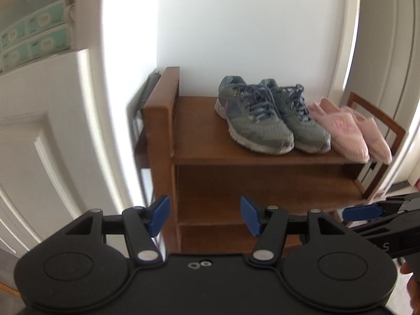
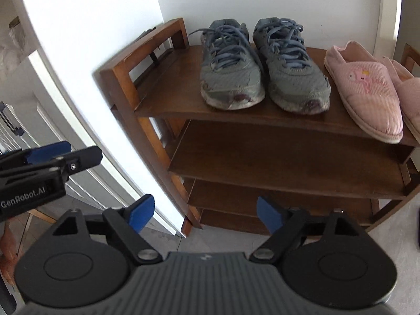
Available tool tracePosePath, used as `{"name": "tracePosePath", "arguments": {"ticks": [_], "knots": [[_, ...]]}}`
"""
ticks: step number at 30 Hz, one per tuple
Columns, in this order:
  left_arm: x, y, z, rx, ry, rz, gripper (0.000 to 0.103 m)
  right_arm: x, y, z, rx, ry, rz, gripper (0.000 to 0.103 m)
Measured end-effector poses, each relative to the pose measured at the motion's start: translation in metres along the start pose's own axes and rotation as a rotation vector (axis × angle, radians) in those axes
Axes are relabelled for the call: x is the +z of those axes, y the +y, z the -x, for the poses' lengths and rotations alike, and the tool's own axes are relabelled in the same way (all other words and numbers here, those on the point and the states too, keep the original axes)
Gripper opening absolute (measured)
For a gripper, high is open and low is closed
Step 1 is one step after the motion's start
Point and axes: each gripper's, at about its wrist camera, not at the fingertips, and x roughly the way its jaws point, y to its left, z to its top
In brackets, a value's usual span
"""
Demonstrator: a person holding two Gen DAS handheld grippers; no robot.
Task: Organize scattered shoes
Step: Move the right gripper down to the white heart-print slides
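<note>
Both jaws spread, nothing between: left gripper (image 1: 204, 216) and right gripper (image 2: 206, 214) face grey sneakers (image 2: 262, 68) and pink slippers (image 2: 367, 89) ahead on the wooden shoe rack (image 2: 183, 97).

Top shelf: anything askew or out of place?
Nothing stands out. The grey sneakers stand paired, toes forward, on the top shelf, with the pink slippers lined up beside them. The sneaker toes look scuffed and dirty, nothing more.

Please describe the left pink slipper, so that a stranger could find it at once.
Find the wooden rack against the white wall. On its top shelf, right of the grey sneakers, lie two pink slippers. It is the one beside the sneakers, showing a cartoon print.
</note>
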Motion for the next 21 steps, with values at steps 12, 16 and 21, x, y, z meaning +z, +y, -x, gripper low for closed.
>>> {"name": "tracePosePath", "arguments": {"ticks": [12, 16, 21], "knots": [[-0.132, 0.091, 0.037, 0.065, 0.164, -0.101, 0.059, -0.174, 0.122, -0.05, -0.02, 0.203, -0.021, 0.093], [-0.164, 0.094, 0.029, 0.136, 0.224, -0.033, 0.059, -0.217, 0.135, -0.111, 0.135, 0.292, 0.069, 0.093], [-0.207, 0.085, 0.007, 0.167, 0.225, 0.046, 0.059, -0.272, 0.152, -0.201, 0.246, 0.384, 0.332, 0.046]]}}
